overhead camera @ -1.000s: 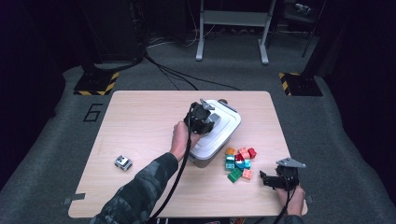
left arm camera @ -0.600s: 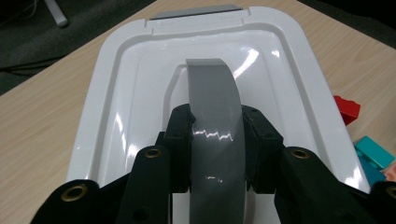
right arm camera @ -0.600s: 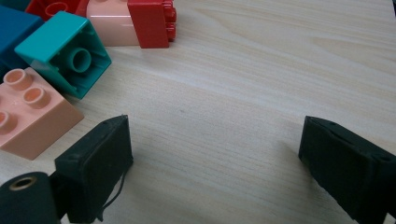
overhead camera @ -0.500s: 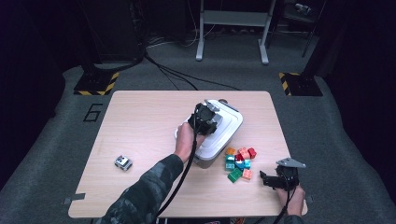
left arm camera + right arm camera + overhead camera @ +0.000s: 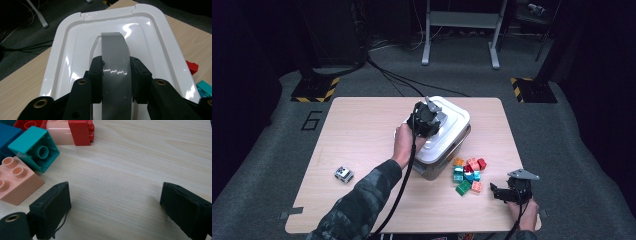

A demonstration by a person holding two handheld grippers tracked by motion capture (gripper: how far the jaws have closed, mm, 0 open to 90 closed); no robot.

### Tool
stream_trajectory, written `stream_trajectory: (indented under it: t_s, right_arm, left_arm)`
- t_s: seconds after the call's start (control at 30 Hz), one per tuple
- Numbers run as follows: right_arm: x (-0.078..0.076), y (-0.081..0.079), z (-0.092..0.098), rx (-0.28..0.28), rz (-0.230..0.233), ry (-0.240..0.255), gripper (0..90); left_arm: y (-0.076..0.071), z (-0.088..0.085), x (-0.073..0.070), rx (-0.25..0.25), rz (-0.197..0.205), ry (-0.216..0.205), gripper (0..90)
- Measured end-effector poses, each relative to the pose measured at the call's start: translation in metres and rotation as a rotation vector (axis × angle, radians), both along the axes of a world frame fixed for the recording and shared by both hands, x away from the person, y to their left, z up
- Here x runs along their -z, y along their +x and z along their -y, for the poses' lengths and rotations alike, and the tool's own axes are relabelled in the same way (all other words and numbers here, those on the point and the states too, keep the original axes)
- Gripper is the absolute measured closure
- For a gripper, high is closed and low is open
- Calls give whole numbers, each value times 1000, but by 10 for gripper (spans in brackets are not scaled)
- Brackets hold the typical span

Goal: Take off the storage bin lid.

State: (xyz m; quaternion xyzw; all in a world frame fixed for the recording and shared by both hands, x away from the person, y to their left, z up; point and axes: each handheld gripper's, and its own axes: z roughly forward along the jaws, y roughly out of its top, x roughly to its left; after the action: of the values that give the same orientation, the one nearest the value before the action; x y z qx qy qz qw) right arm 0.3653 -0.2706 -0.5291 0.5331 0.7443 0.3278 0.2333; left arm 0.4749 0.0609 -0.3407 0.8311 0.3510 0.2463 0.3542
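Observation:
A white lid (image 5: 453,129) with a grey handle (image 5: 113,47) sits over a box (image 5: 438,169) at the middle of the table. My left gripper (image 5: 428,117) is shut on that handle; in the left gripper view its jaws (image 5: 116,65) clamp the grey strip from both sides. The lid (image 5: 157,37) looks slightly raised and tilted above the box. A heap of coloured bricks (image 5: 468,173) lies right of the box. My right gripper (image 5: 496,193) stands open just right of the heap near the front edge, with bare wood between its jaws (image 5: 115,205).
A teal brick (image 5: 35,148), a pink one (image 5: 15,180) and a red one (image 5: 81,130) lie just ahead-left of the right gripper. A small grey-white object (image 5: 343,174) sits at the front left of the table (image 5: 362,130). Cables and stands are on the floor behind.
My left hand has lifted a little and shifted right with the lid's handle in its grip. The right gripper has stayed where it was.

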Motion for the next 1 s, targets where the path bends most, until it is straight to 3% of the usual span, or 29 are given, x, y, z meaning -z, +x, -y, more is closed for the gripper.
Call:
stream_trajectory:
  t_s: [0.4, 1.0]
  right_arm:
    - [0, 0, 0, -1, 1, -2, 87]
    - [0, 1, 0, 0, 2, 3, 83]
  left_arm:
    - [17, -30, -23, -49, 33, -16, 668]
    - [49, -93, -35, -169, 68, -33, 668]
